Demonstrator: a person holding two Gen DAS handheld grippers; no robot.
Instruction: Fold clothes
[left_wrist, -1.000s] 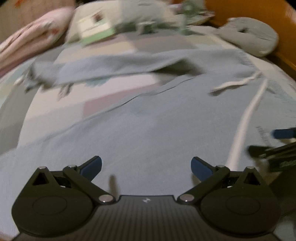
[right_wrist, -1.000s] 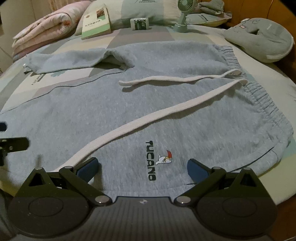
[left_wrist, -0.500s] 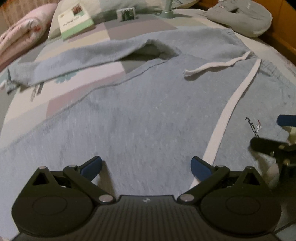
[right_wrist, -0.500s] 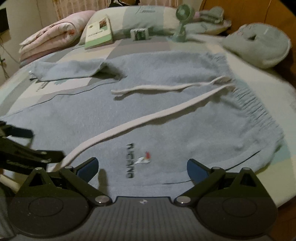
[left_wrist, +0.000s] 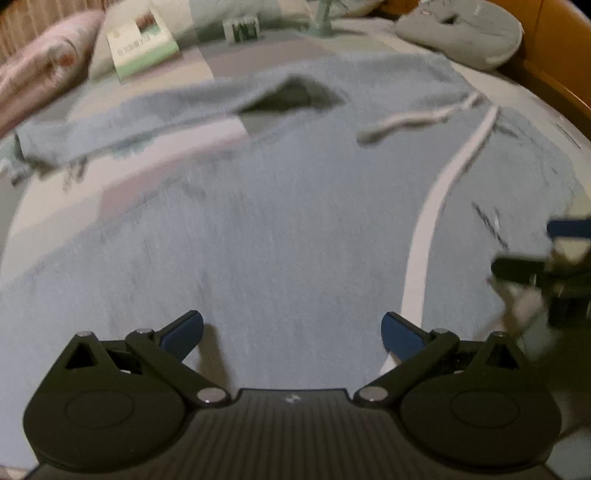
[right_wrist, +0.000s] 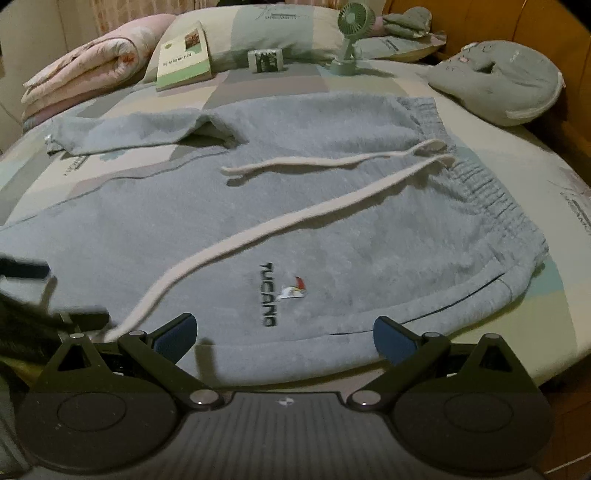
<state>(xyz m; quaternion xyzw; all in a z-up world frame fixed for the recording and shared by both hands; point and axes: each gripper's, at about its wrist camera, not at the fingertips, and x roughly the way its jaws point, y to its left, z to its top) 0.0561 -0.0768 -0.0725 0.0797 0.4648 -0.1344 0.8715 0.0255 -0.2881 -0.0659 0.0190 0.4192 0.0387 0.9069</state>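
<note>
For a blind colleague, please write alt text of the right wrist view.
Grey-blue sweatpants with a white drawstring lie flat on a bed. The right gripper hovers at their near edge, jaws open. Behind stand a book and a small fan.

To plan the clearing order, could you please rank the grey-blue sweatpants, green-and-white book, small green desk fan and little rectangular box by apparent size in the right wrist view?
1. Grey-blue sweatpants
2. Green-and-white book
3. Small green desk fan
4. Little rectangular box, close to the fan
</note>
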